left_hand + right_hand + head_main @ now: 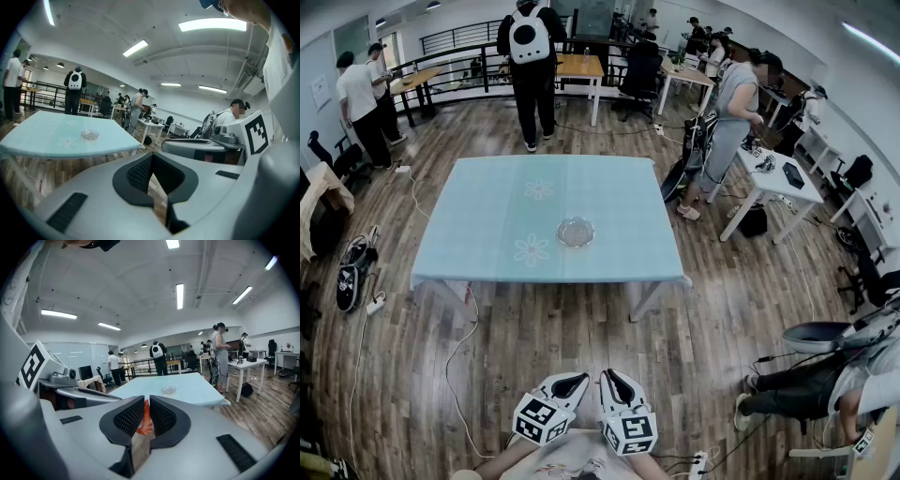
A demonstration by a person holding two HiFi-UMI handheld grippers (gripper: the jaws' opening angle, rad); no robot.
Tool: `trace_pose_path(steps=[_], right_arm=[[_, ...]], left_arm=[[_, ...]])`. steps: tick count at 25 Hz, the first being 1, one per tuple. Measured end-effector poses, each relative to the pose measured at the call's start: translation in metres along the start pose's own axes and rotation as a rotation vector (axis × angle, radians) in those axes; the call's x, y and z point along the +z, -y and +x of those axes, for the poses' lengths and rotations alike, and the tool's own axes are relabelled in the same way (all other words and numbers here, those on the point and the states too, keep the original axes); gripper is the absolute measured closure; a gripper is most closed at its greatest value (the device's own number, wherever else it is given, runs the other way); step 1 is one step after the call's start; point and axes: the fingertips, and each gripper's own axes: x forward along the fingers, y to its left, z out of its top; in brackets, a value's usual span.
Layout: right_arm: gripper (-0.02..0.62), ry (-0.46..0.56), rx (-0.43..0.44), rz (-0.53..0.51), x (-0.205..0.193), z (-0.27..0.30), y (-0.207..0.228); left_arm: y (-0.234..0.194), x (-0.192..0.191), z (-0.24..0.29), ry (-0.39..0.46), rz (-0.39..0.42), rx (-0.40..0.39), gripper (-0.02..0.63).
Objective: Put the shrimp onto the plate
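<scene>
A small clear glass plate (pixel 576 232) rests near the middle of a light blue table (pixel 487 216), a good distance ahead of me across the wood floor. The plate is also seen in the left gripper view (pixel 89 135) and the right gripper view (pixel 168 390). Both grippers are held low and close to my body, side by side. My right gripper (pixel 614 382) (pixel 146 414) is shut on an orange shrimp (pixel 146 422) that stands upright between its pads. My left gripper (pixel 567 384) (pixel 152 180) is shut, with nothing between its jaws.
Wood floor lies between me and the table. A cable (pixel 455 356) trails from the table's front left corner, and shoes (pixel 352 272) lie at the left. A person (pixel 530 56) stands beyond the table, another (pixel 733 108) at desks on the right, and one sits low at the right (pixel 825 384).
</scene>
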Motion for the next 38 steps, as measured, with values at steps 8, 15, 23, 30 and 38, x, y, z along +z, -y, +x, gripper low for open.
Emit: trace_pose_path(steps=[8,15,23,30,38], right_arm=[[0.541,0.014,0.03,-0.028,-0.018,-0.108,0.105],[0.541,0.047,0.056,-0.003,-0.013,-0.156,0.138],[0.541,0.126,0.086,0.0,0.003,-0.172,0.146],[0.541,0.099,0.075,0.011,0.003,-0.131,0.152],[0.541,0.065,0.063,0.047,0.033,-0.033,0.127]], left_arm=[[0.149,-0.024,0.07,-0.01,-0.005,0.006,0.603],[0.193,-0.024,0.083,-0.036,0.038,0.032,0.603],[0.213,-0.016,0.098,-0.014,0.051,0.038,0.603],[0.18,-0.012,0.112,-0.023,0.043,0.014,0.603],[0.069,0.035,0.116,0.025,0.012,0.026,0.603]])
